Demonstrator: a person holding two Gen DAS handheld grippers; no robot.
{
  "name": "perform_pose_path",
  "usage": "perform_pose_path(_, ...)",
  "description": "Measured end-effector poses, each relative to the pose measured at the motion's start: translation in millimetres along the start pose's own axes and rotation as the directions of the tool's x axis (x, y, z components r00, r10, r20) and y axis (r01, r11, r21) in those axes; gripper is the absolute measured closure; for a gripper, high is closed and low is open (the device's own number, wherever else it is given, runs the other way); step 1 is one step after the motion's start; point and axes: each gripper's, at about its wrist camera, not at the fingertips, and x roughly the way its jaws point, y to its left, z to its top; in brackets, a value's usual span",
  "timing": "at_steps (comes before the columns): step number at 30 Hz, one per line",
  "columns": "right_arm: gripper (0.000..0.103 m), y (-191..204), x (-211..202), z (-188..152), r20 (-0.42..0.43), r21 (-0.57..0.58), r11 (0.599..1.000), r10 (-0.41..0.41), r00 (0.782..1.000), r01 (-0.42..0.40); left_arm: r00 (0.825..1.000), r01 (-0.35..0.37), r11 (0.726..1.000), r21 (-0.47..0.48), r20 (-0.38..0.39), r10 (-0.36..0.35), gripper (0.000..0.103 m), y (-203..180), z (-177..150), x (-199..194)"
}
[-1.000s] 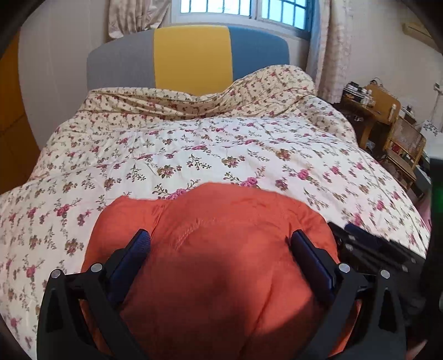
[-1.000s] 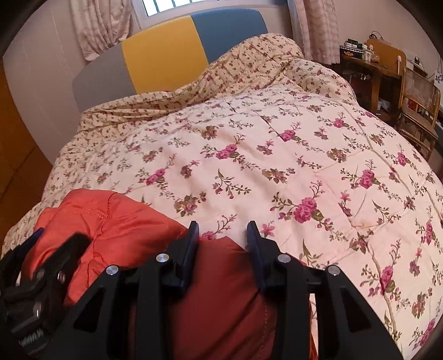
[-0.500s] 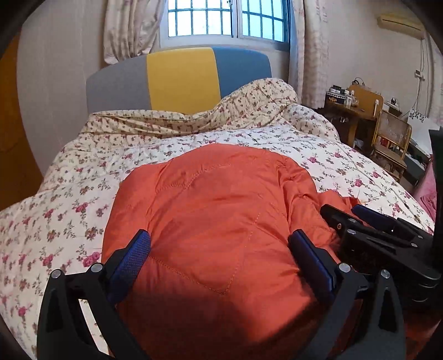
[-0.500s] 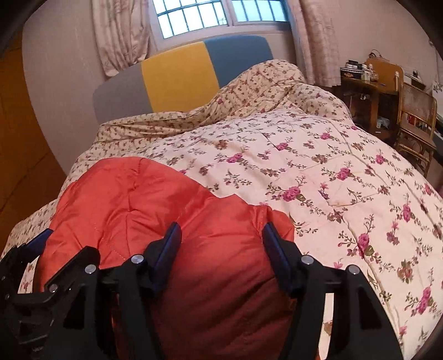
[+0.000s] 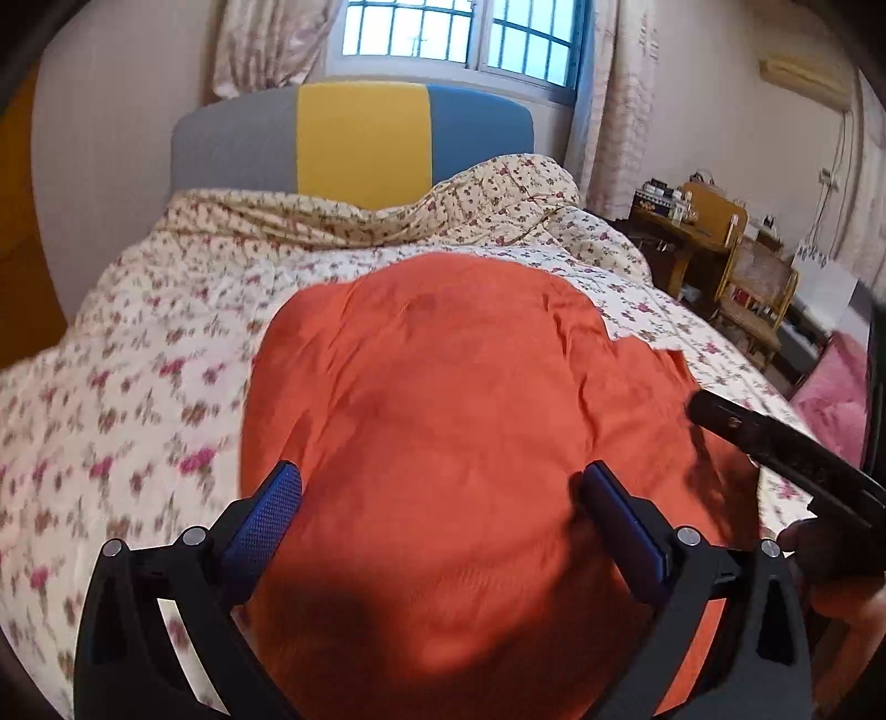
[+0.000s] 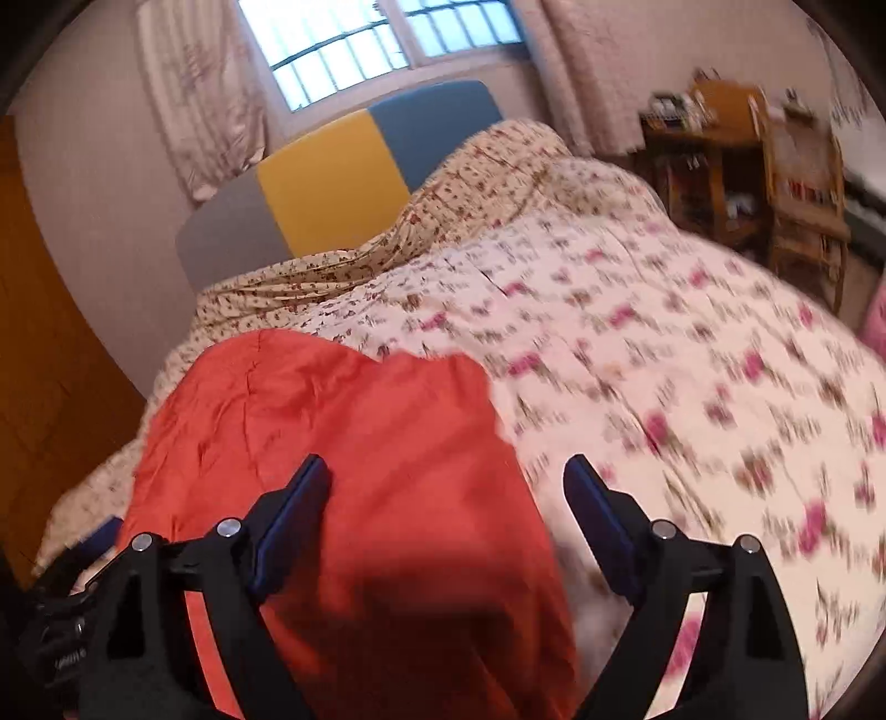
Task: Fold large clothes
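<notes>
Orange jacket (image 5: 443,399) spread flat on the floral quilt (image 5: 138,387) of the bed, filling the centre of the left wrist view and reaching from 12 o'clock of the claws toward the bunched quilt edge below the headboard (image 5: 354,138). Fabric creased, with a dark shadow across its near part.

Left claw (image 5: 437,493) low at 6 o'clock in its own view, both blue pads (image 5: 266,515) set wide apart, orange cloth lying under and between them with nothing pinched. At 3 o'clock in the same view, the black frame of the right claw (image 5: 775,443) over the jacket's right edge, with part of a hand (image 5: 847,598) behind it.

In the right wrist view, right claw (image 6: 446,487) spread wide as well, jaws having just been opening. Left pad over the orange cloth, right pad over the quilt past the jacket's edge; the jacket's right border running down between the 2 pads, not squeezed by them. Left claw's frame (image 6: 61,609) just visible at 8 o'clock there, beside the jacket.

Barred window (image 5: 459,33) with curtains (image 5: 609,99) at 12 o'clock above the headboard of grey, yellow and blue panels. Wooden desk (image 5: 686,238) and chair (image 5: 758,293) at 2 o'clock, something pink (image 5: 836,387) at 3 o'clock beside the bed. Quilt pattern blurred in both views.
</notes>
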Motion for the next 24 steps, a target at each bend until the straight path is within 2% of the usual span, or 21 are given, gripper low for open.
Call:
perform_pose_path(4,0.016,-21.0,-16.1,-11.9,-0.073,0.074,0.996,0.047,0.996,-0.042,0.998,0.028,0.998,-0.055,-0.047,-0.031,0.003,22.6,-18.4,-9.0)
perform_pose_path(7,0.016,-27.7,-17.9,-17.4,-0.167,0.103,0.991,0.108,0.98,-0.091,0.992,0.064,0.986,-0.152,-0.094,-0.079,0.003,41.9,-28.3,-10.2)
perform_pose_path(10,0.015,-30.7,-11.9,-15.4,-0.219,0.122,0.986,0.14,0.966,-0.116,0.977,0.127,0.959,-0.255,-0.132,-0.164,0.003,55.3,-36.4,-6.2)
perform_pose_path(12,0.015,-31.5,-6.6,-12.9,-0.248,0.127,0.984,0.15,0.957,-0.122,0.968,0.145,0.948,-0.284,-0.158,-0.196,0.003,56.9,-37.3,-5.3)
perform_pose_path(18,0.01,-32.6,9.4,-10.4,-0.349,0.123,0.984,0.167,0.922,-0.132,0.958,0.164,0.955,-0.248,-0.191,-0.215,0.003,49.0,-34.4,-8.1)
perform_pose_path(24,0.01,-36.6,16.6,-19.3,-0.388,0.171,0.971,0.222,0.895,-0.167,0.957,0.178,0.956,-0.234,-0.186,-0.224,0.003,50.4,-37.2,-3.9)
